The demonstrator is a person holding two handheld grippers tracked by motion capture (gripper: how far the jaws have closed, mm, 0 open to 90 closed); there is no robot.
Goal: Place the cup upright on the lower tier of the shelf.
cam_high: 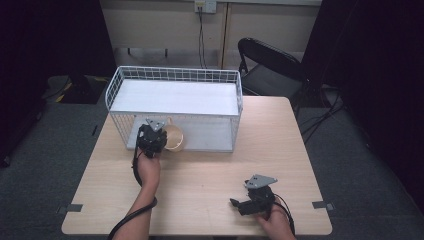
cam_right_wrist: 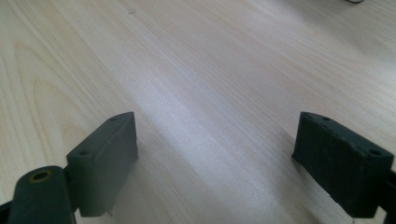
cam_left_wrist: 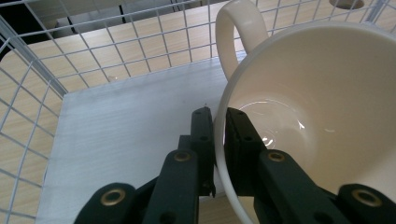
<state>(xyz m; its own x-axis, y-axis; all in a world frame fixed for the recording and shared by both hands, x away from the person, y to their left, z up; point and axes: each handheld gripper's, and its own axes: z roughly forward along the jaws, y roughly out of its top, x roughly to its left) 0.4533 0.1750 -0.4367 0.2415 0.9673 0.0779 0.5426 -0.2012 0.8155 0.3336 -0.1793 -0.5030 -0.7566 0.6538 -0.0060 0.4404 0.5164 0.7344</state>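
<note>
A light wooden table [cam_high: 210,165] is shown carrying a white two-tier wire rack [cam_high: 175,107], whose lower shelf [cam_left_wrist: 130,121] is a pale board. At the front of that lower shelf a cream cup [cam_high: 173,138] is held tilted, its mouth turned toward the camera of the left gripper [cam_left_wrist: 219,126], whose jaws are clamped on the rim, one inside and one outside the wall. The cup's handle [cam_left_wrist: 238,32] is seen on the far side. The cup appears rigid, glazed and probably slippery and breakable; a rim pinch is judged adequate, if firm. The right gripper [cam_right_wrist: 215,140] is rested low over bare table, jaws spread wide, empty.
</note>
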